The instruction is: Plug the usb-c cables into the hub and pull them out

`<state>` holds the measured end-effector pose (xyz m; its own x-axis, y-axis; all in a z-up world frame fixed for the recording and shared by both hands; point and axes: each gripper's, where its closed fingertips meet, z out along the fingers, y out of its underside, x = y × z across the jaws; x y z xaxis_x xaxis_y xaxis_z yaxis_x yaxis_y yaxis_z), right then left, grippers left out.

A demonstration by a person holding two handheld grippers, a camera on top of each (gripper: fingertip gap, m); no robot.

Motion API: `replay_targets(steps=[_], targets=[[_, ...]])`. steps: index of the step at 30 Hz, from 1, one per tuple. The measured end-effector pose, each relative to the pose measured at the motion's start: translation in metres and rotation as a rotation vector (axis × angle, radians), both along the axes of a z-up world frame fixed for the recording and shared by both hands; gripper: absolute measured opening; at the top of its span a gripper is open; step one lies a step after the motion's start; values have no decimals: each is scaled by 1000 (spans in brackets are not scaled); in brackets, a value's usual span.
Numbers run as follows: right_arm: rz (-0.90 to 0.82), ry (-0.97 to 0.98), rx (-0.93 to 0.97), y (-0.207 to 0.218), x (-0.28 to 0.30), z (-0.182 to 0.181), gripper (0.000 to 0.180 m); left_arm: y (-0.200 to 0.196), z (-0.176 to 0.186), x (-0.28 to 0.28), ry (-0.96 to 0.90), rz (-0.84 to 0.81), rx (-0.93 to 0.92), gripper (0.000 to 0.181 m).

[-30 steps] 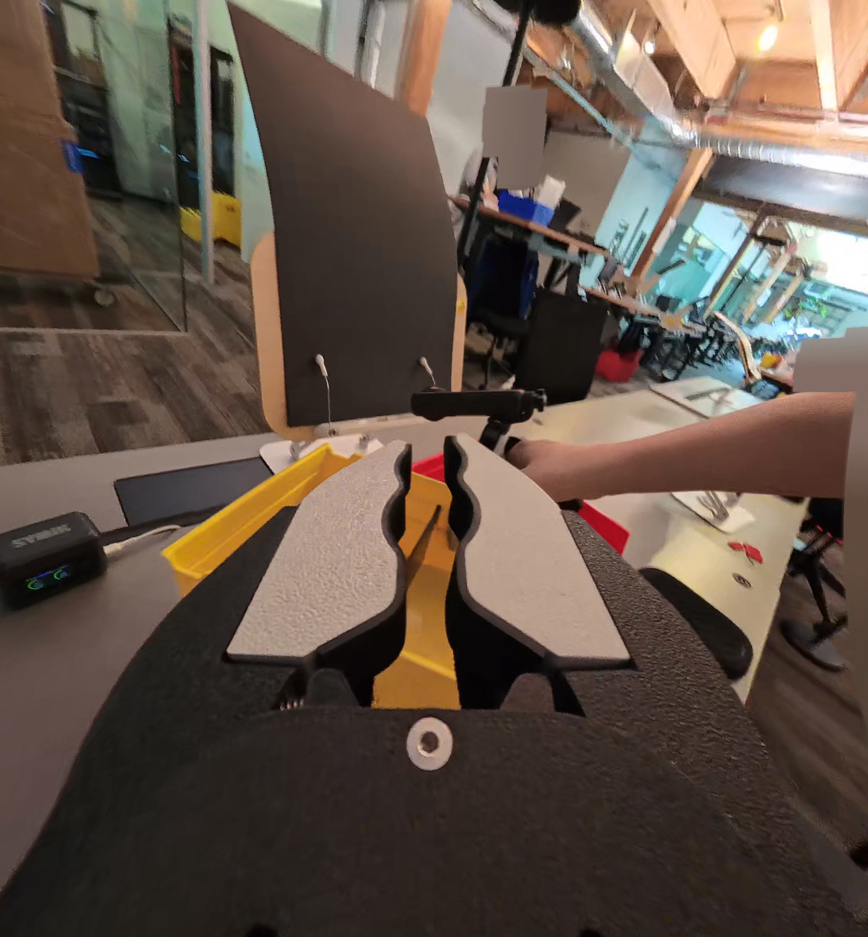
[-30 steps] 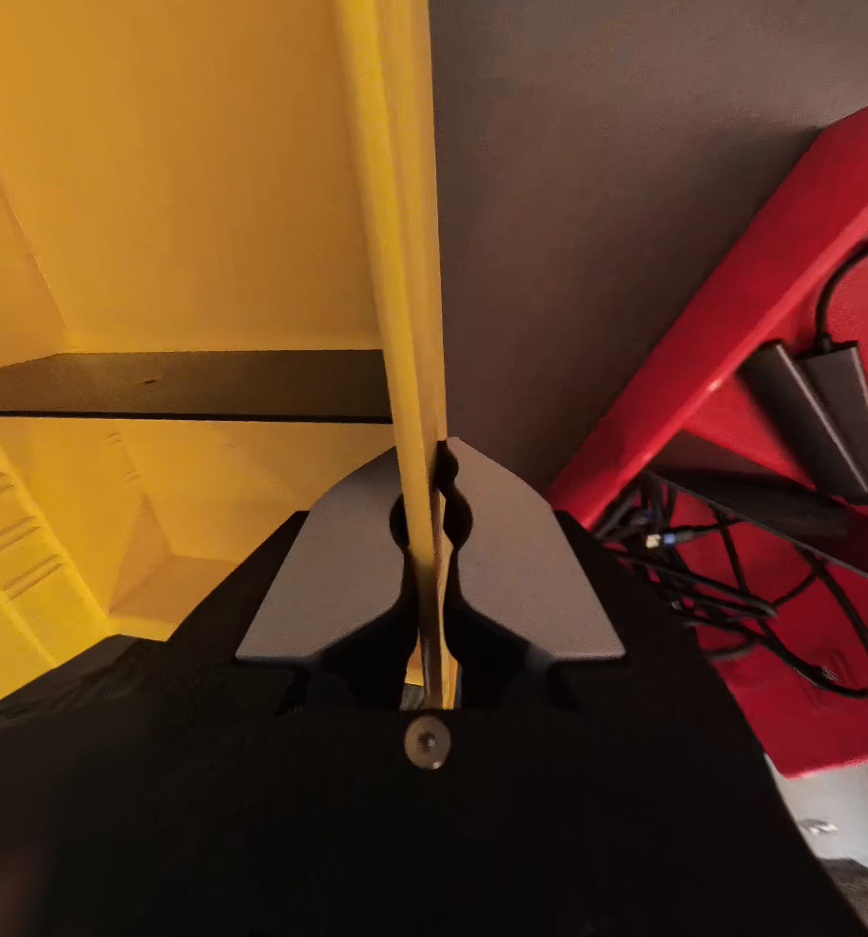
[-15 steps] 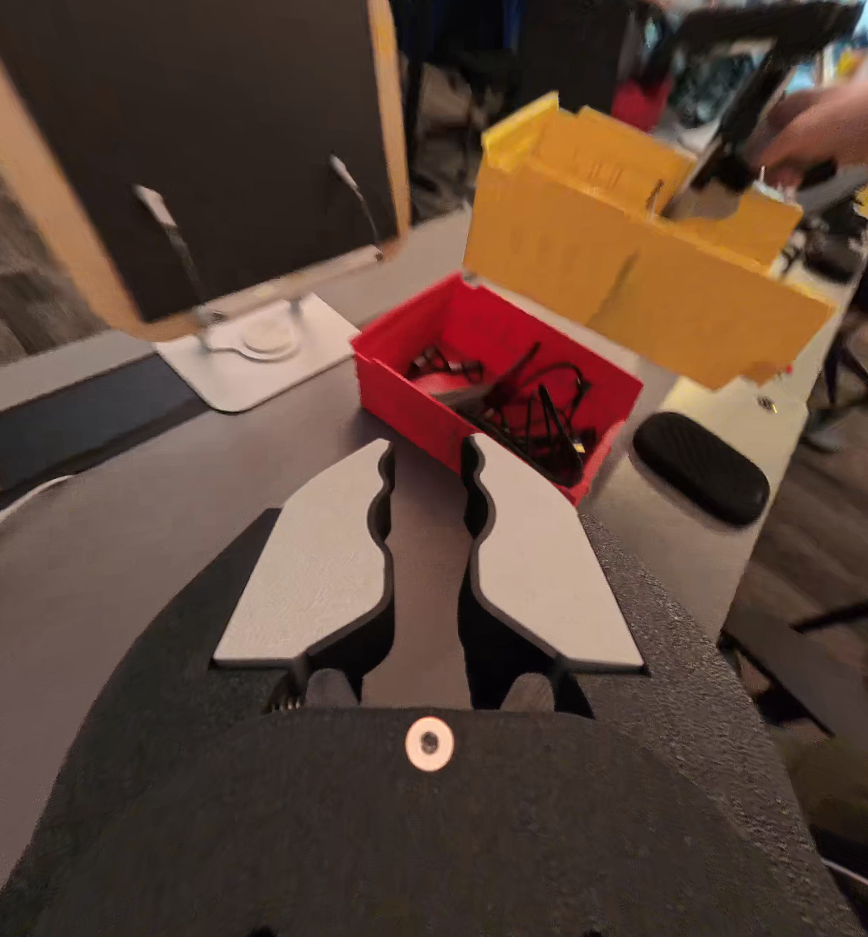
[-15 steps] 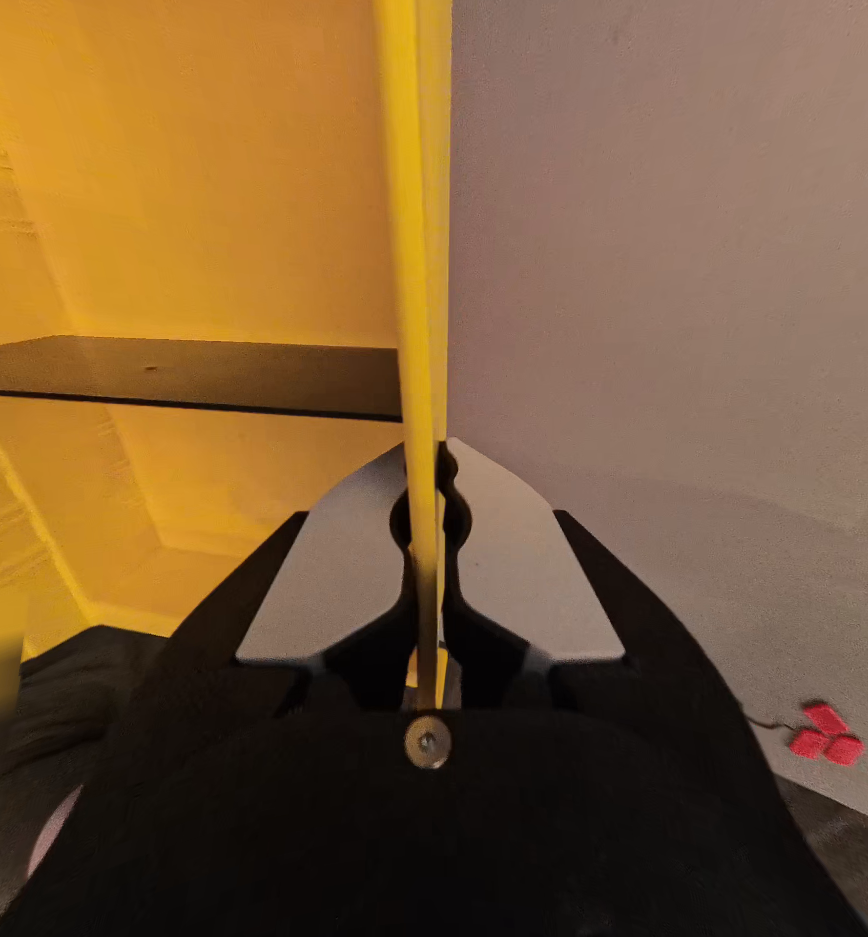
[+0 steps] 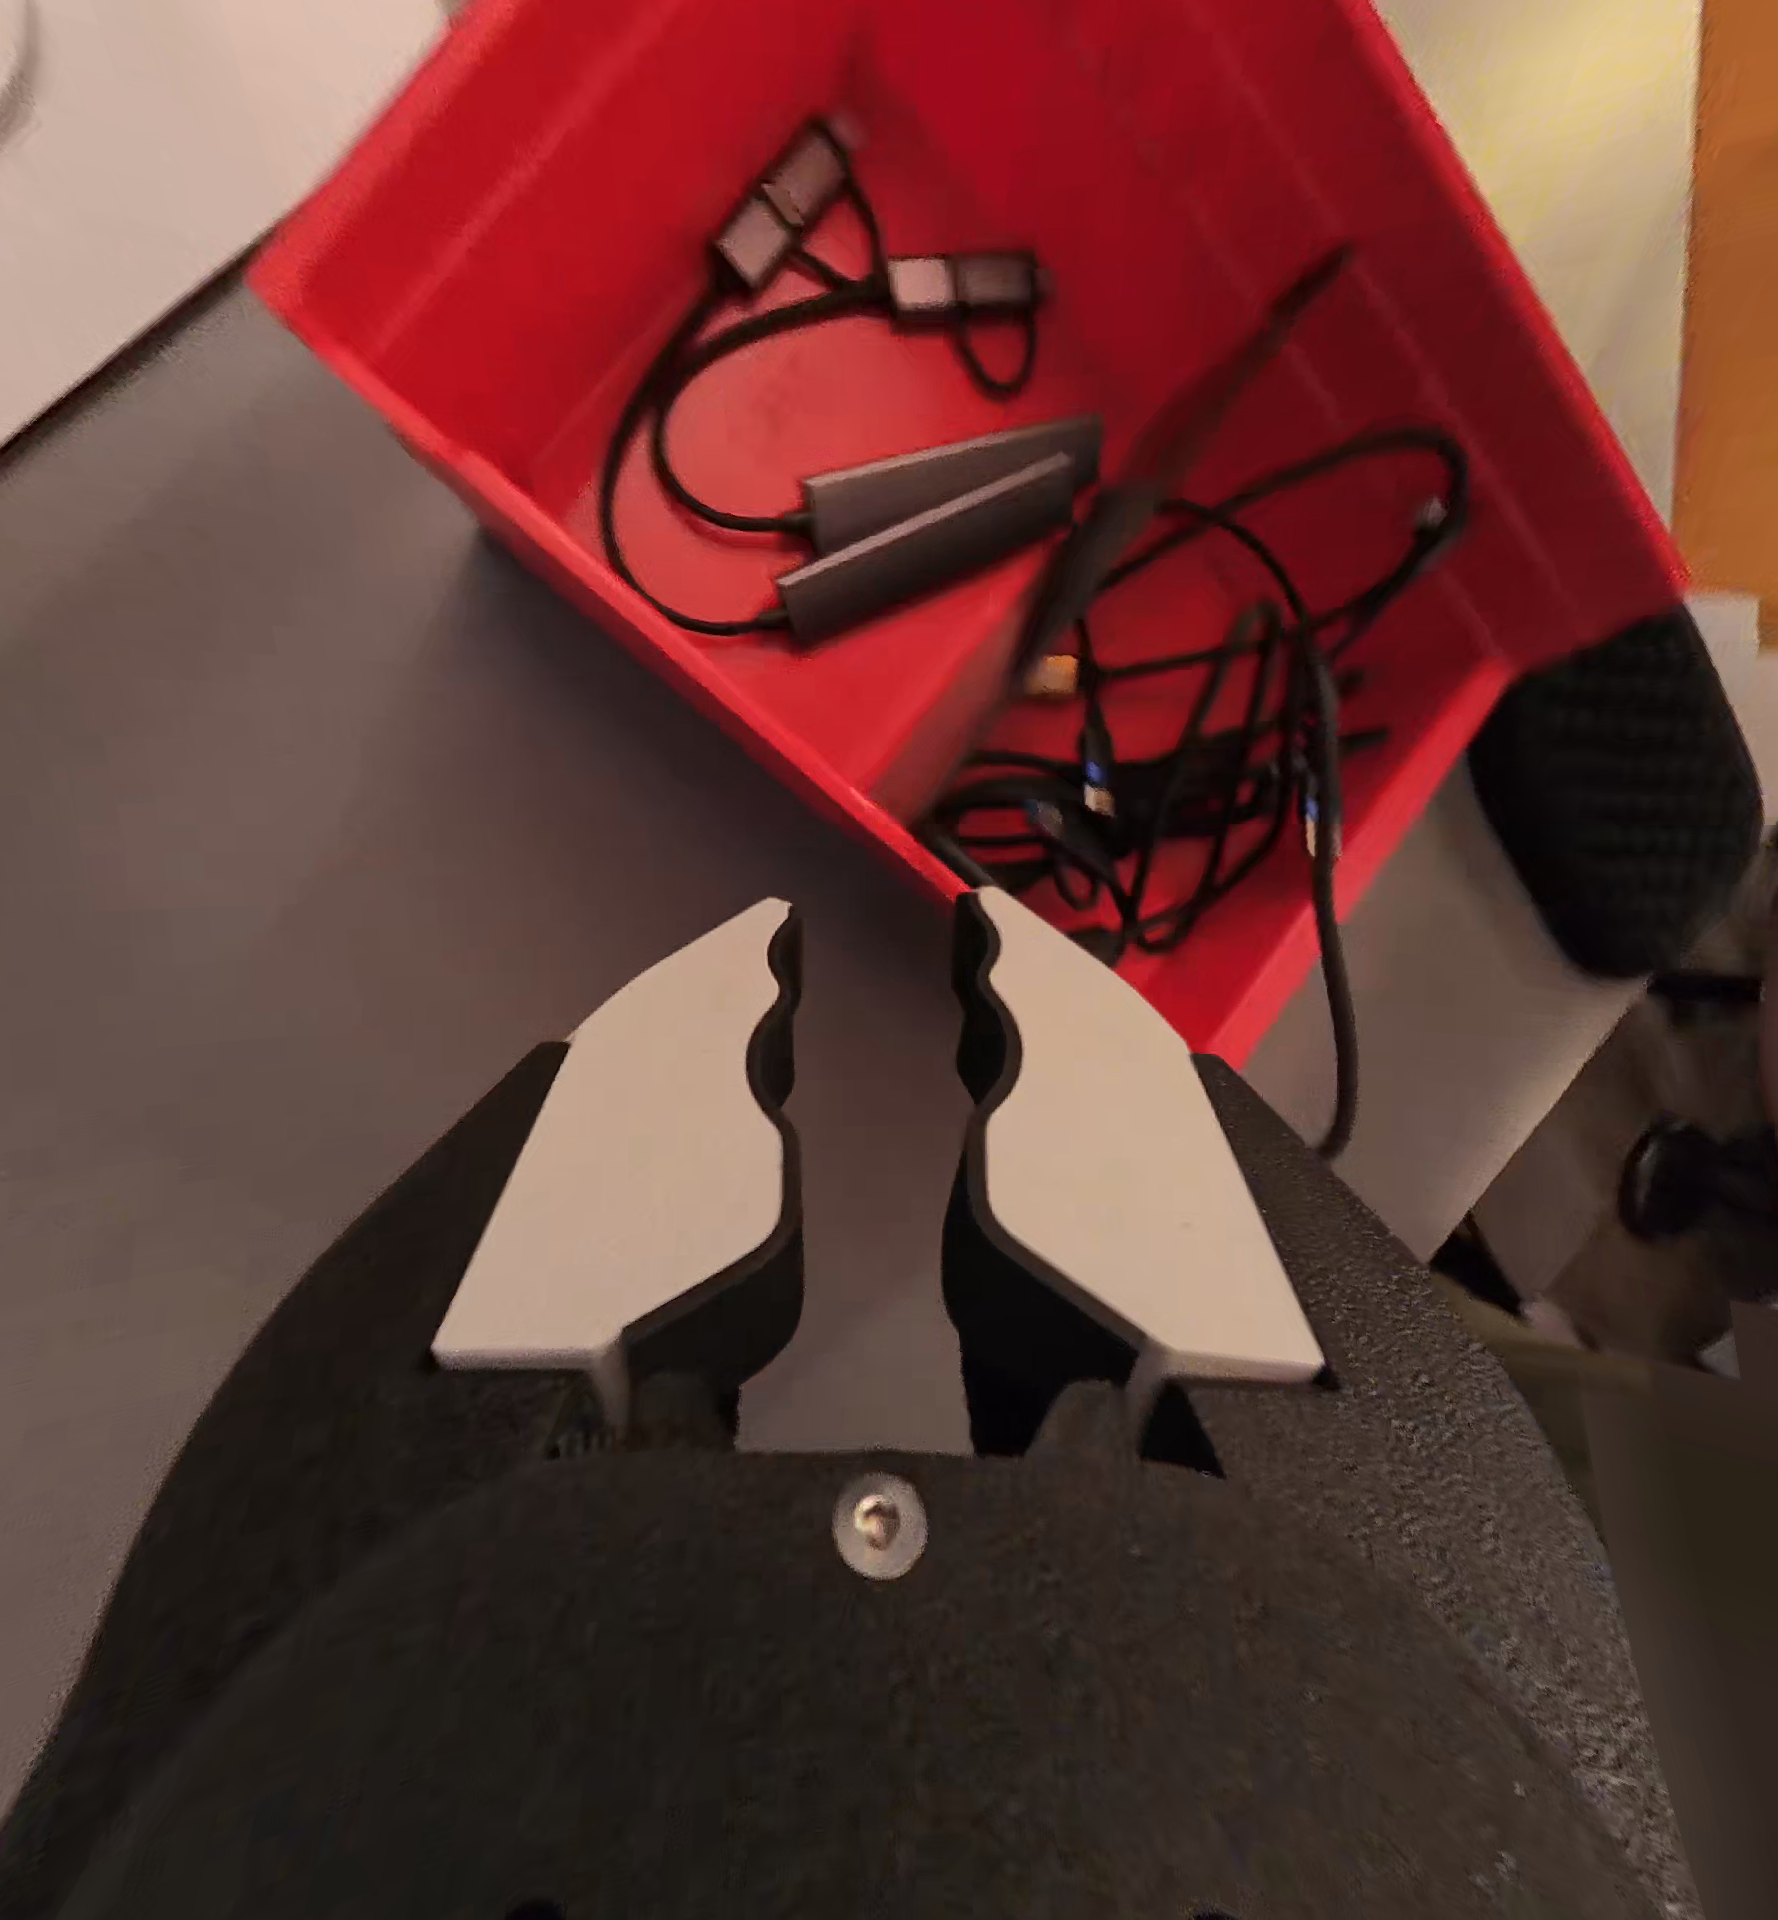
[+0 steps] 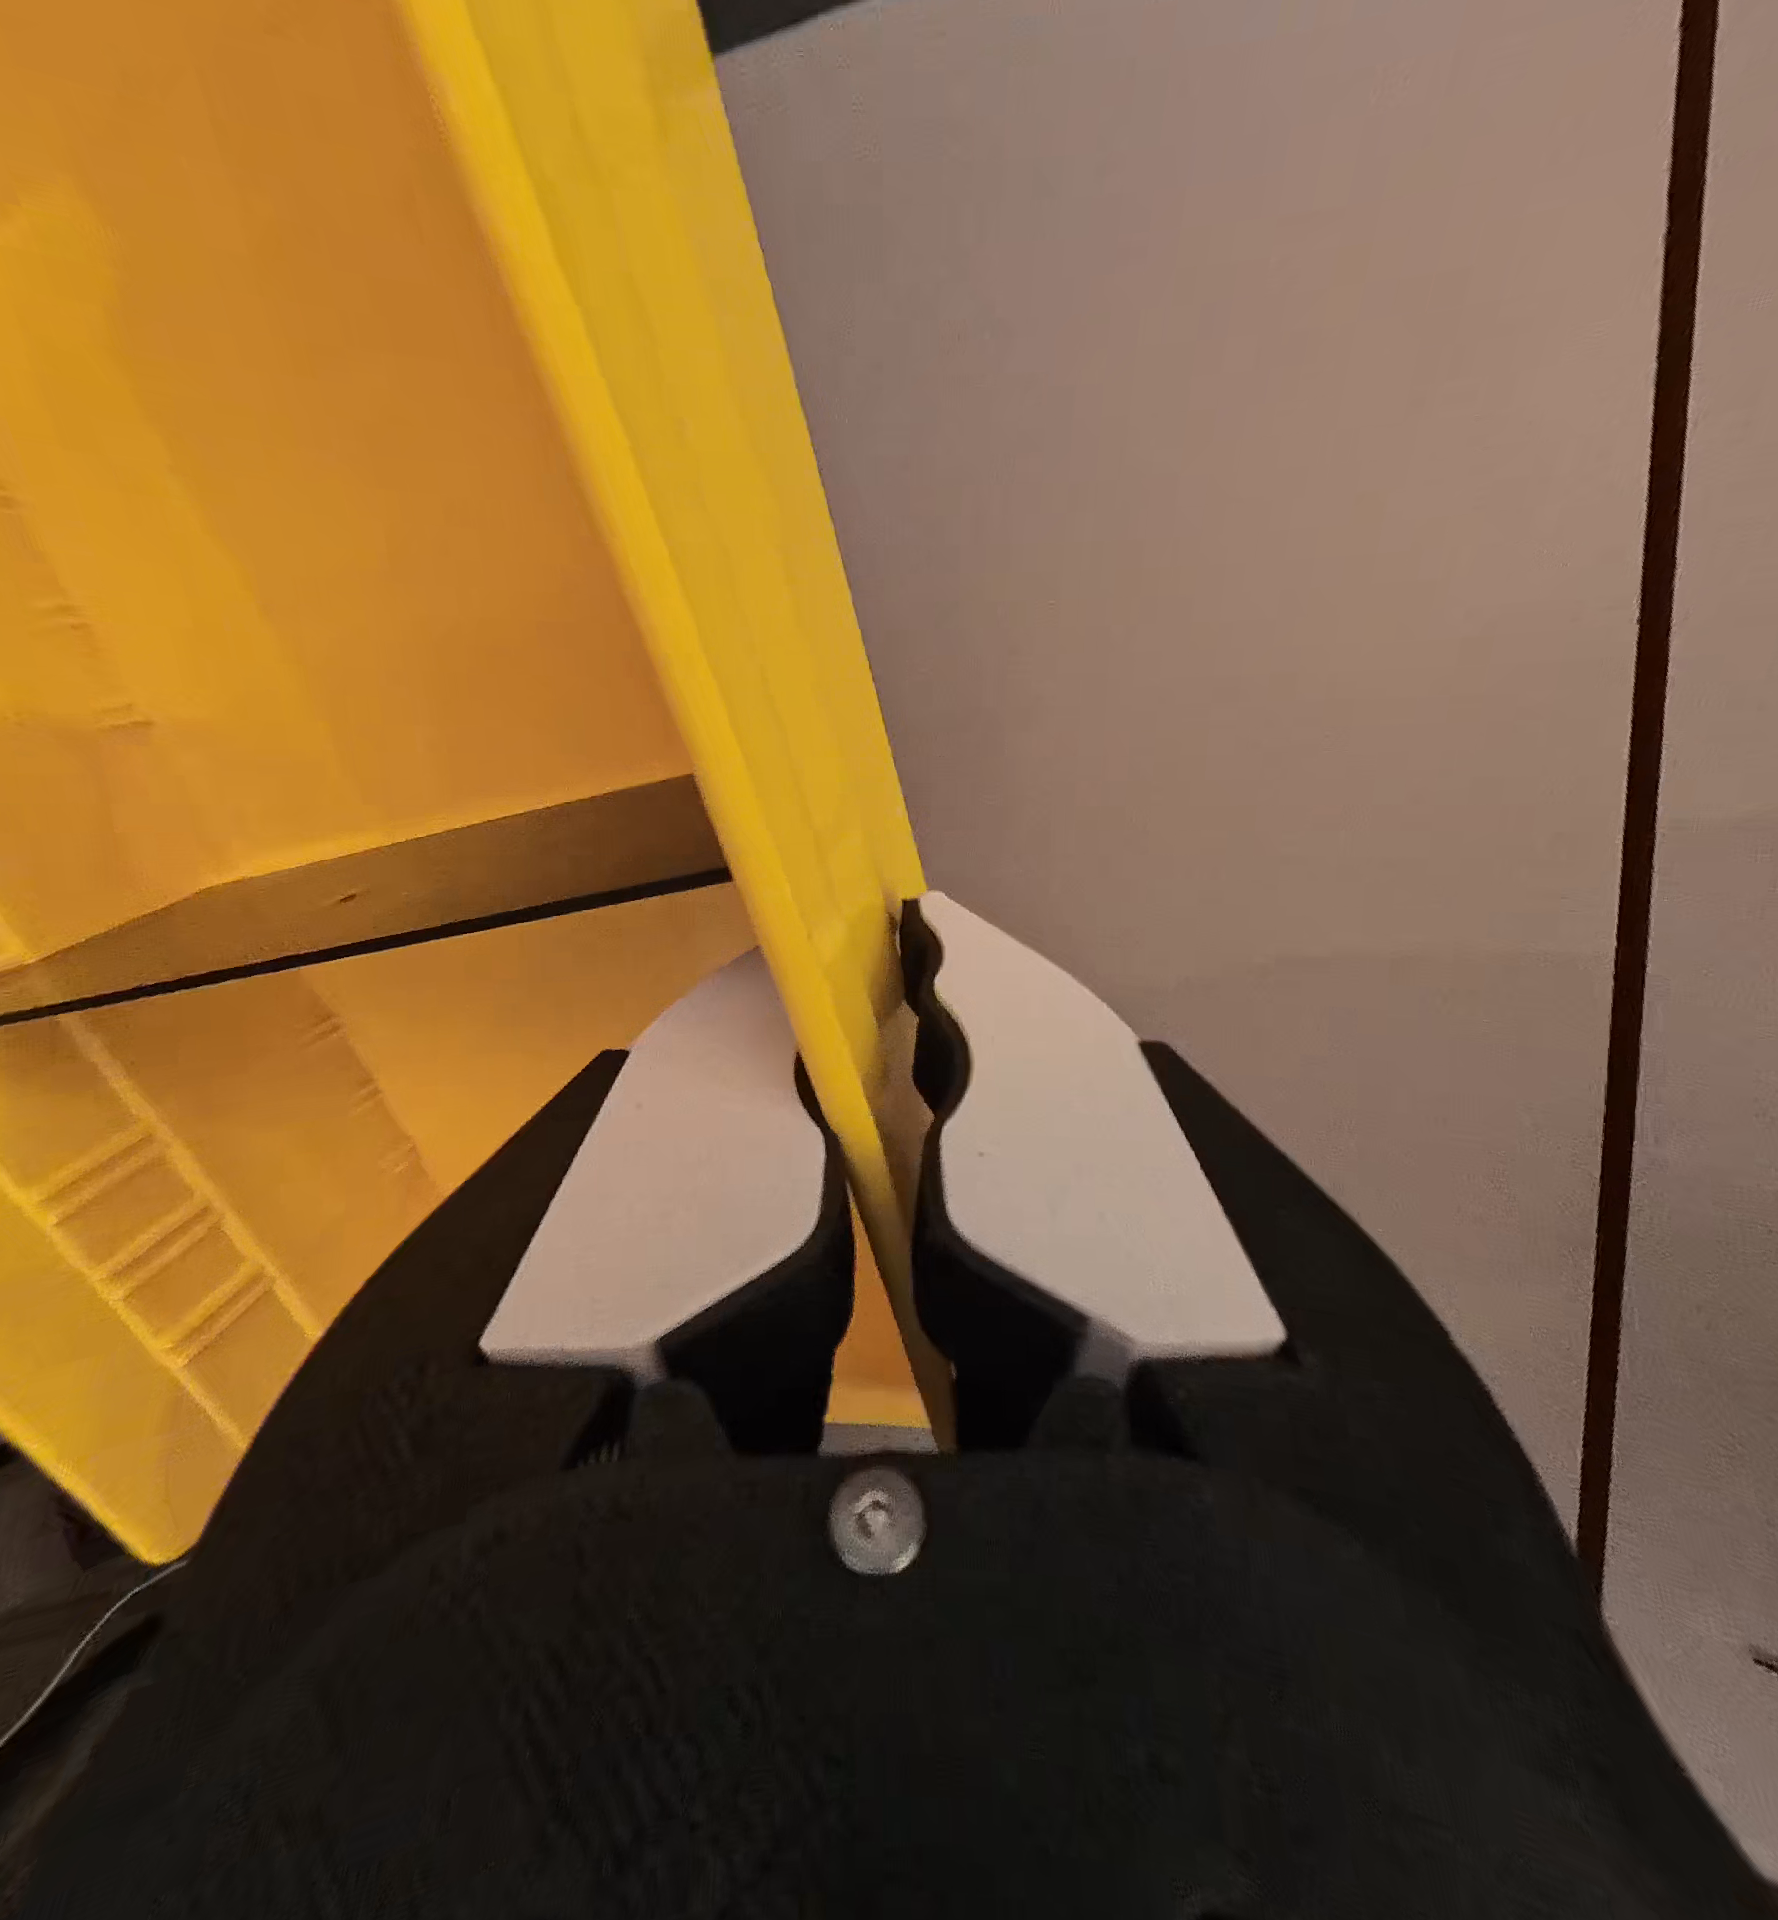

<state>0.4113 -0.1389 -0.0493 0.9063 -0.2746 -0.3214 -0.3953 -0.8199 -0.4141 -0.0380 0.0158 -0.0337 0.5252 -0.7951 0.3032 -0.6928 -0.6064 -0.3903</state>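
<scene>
Hubs point(image 5: 942, 483) and tangled cables point(image 5: 1191, 769) lie in the red bin point(image 5: 511, 416) on the grey table point(image 5: 241, 831); no writing is legible. Left gripper point(image 5: 872, 920) hovers beside it, parted, empty. Right gripper point(image 6: 854, 966) clamps the yellow bin's point(image 6: 293, 520) wall.

Smooth red plastic bin point(image 5: 469, 343), matt grey hubs point(image 5: 926, 540), glossy yellow plastic bin point(image 6: 241, 520), rough-textured black claw point(image 5: 872, 925)

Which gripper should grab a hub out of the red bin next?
Left. The left gripper is open and empty, right at the near wall of the red bin, with the grey hubs in view. The right gripper is shut on the yellow bin wall.
</scene>
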Motion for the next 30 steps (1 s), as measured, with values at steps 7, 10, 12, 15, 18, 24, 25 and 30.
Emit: replay_targets(steps=[7,10,12,15,18,24,25,30], targets=[[-10,4,-160,-13,12,-49,7,16,-51,22,96,192,-361,34],[47,4,-238,-8,8,-65,7,10,-68,34,166,164,-451,34],[104,31,-295,-5,-6,-73,8,14,-70,34,220,177,-494,28],[182,38,-342,1,-26,-80,11,25,-69,30,246,191,-495,18],[224,45,-350,9,-43,-79,12,43,-70,8,320,176,-403,11],[145,61,-315,28,-49,-82,12,83,-70,-75,427,207,-264,4],[141,71,-296,30,-51,-82,12,87,-70,-91,432,219,-258,4],[48,90,-295,31,-56,-81,12,101,-69,-159,411,308,-264,4]])
